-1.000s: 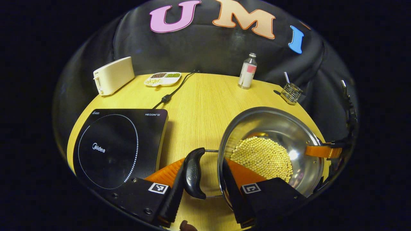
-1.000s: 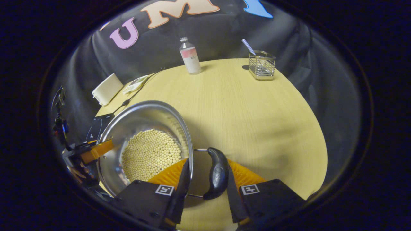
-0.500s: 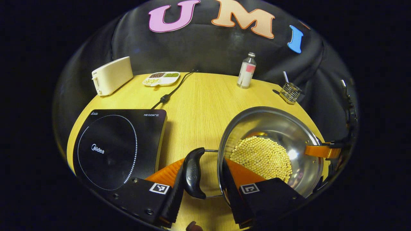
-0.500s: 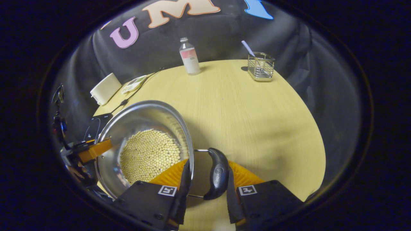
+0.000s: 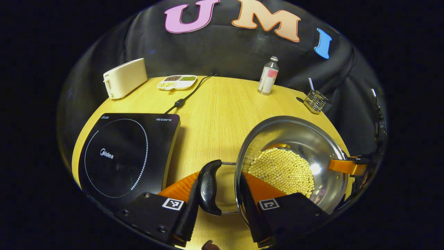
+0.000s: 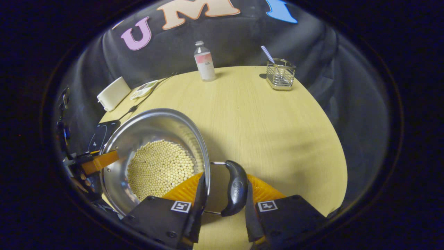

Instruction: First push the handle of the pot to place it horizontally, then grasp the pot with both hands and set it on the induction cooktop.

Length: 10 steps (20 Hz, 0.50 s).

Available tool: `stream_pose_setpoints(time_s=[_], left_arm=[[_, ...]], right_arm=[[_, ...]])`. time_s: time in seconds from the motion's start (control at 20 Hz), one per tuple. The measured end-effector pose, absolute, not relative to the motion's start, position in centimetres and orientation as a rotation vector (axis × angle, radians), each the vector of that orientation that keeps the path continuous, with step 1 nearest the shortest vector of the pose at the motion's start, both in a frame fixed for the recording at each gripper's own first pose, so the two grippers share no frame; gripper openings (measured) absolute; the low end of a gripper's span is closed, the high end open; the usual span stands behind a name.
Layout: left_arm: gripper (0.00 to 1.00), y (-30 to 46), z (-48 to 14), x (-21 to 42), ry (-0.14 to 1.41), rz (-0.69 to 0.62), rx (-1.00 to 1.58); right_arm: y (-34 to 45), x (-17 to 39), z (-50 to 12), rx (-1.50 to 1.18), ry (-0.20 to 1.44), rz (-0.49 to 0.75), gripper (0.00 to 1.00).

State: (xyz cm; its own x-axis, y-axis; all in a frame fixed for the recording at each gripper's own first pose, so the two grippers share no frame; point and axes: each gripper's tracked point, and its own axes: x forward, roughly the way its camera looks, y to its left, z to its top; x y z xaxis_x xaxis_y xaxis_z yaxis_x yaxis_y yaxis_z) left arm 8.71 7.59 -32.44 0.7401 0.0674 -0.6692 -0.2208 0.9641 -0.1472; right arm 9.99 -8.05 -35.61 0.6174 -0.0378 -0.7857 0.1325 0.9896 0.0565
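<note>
Both tools (image 5: 216,211) (image 6: 222,211) pinching pot (image 5: 295,139) handles above yellow wooden table (image 5: 215,114), black-draped booth behind.

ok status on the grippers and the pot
Left gripper shut on left handle, right gripper shut on right handle. Pot of beans beside cooktop. Bare table between.

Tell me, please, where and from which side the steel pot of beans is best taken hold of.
Grip the pot by its two black side handles, one gripper from each side. Each handle stands off the wall on a wire loop, level with the rim, leaving a gap for a finger. The left gripper and right gripper each already straddle one, one finger inside the rim.
</note>
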Motion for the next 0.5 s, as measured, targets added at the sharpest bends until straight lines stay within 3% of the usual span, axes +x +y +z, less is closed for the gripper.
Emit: stream_pose_setpoints(time_s=[0.3,0.35,0.45,0.5], left_arm=[[0.65,7.3,-28.2,8.3,0.695,0.187,-0.222],[0.64,7.3,-27.4,8.3,0.696,0.189,-0.227],[0.65,7.5,-25.9,8.2,0.698,0.187,-0.226],[0.64,7.6,-25.2,8.2,0.697,0.183,-0.221]], right_arm=[[-8.5,9.7,-31.3,0.102,0.885,-0.073,0.50],[-8.5,9.9,-30.4,0.096,0.875,-0.073,0.55],[-8.2,9.9,-29.0,0.093,0.866,-0.075,0.55],[-8.0,9.8,-28.4,0.100,0.865,-0.079,0.50]])
